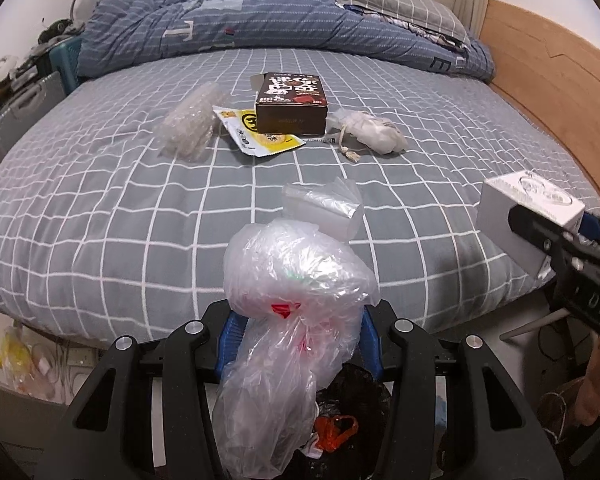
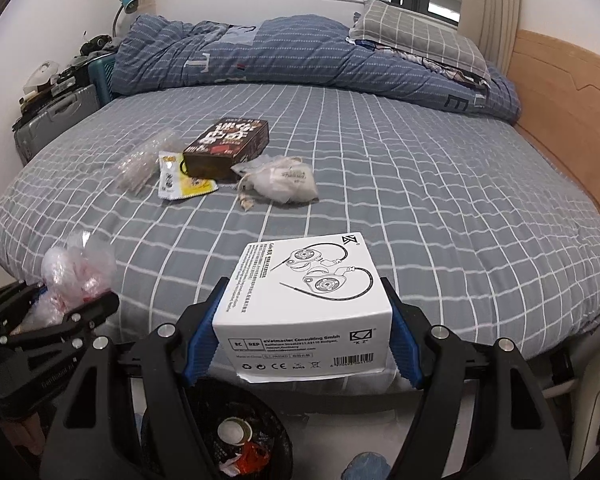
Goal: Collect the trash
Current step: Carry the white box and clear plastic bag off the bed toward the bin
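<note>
My left gripper (image 1: 298,338) is shut on a crumpled clear plastic bag (image 1: 296,280) with red print, held over the black-lined trash bin (image 1: 352,400) below the bed's edge. My right gripper (image 2: 302,332) is shut on a white earphone box (image 2: 304,300); the bin (image 2: 236,432) shows beneath it. In the left wrist view that box (image 1: 528,216) sits at the right. On the bed lie a brown box (image 1: 290,104), a yellow wrapper (image 1: 260,132), a clear bubble-wrap piece (image 1: 192,124), a white drawstring pouch (image 1: 372,130) and a clear plastic sleeve (image 1: 324,204).
The bed (image 1: 100,208) has a grey checked sheet, with a blue quilt (image 1: 260,20) and pillow (image 1: 400,0) at the back. A wooden headboard (image 1: 552,80) runs along the right. Cases and clutter (image 2: 56,112) stand at the left; a yellow bag (image 1: 16,356) lies on the floor.
</note>
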Action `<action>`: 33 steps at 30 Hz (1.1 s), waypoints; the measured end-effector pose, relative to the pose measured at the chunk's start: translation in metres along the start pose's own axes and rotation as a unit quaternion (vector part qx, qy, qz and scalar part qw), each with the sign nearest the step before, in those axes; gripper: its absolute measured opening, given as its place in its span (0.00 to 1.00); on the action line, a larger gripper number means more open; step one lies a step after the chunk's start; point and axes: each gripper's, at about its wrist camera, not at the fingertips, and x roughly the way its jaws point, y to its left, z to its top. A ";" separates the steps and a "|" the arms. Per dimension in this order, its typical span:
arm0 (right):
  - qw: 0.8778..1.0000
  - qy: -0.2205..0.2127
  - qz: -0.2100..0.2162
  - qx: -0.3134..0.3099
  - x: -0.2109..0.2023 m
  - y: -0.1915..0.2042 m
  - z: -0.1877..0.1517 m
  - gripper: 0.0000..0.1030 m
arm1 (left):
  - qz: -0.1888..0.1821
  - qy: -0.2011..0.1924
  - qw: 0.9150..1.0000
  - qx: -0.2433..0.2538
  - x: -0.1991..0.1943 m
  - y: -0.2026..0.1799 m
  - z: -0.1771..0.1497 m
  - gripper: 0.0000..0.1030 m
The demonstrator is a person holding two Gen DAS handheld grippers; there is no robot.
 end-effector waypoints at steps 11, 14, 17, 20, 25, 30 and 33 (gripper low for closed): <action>1.000 0.024 -0.010 0.002 -0.015 0.008 -0.043 0.67 | 0.002 0.008 1.000 -0.014 -0.016 0.007 -0.025 0.46; 0.999 0.032 -0.008 0.004 -0.019 0.011 -0.054 0.67 | 0.004 0.017 1.000 -0.014 -0.017 0.007 -0.036 0.46; 0.999 0.042 -0.006 0.006 -0.022 0.015 -0.067 0.67 | 0.008 0.026 0.999 -0.017 -0.017 0.008 -0.049 0.46; 0.999 0.054 -0.004 0.008 -0.024 0.019 -0.079 0.67 | 0.010 0.038 0.999 -0.023 -0.017 0.012 -0.061 0.46; 0.997 0.071 -0.002 0.006 -0.026 0.026 -0.095 0.67 | 0.014 0.053 0.998 -0.027 -0.019 0.013 -0.076 0.46; 0.996 0.090 -0.005 0.002 -0.027 0.028 -0.112 0.67 | 0.014 0.078 0.997 -0.027 -0.019 0.010 -0.094 0.46; 0.995 0.101 -0.004 0.009 -0.028 0.026 -0.120 0.67 | 0.011 0.089 0.996 -0.026 -0.019 0.008 -0.104 0.46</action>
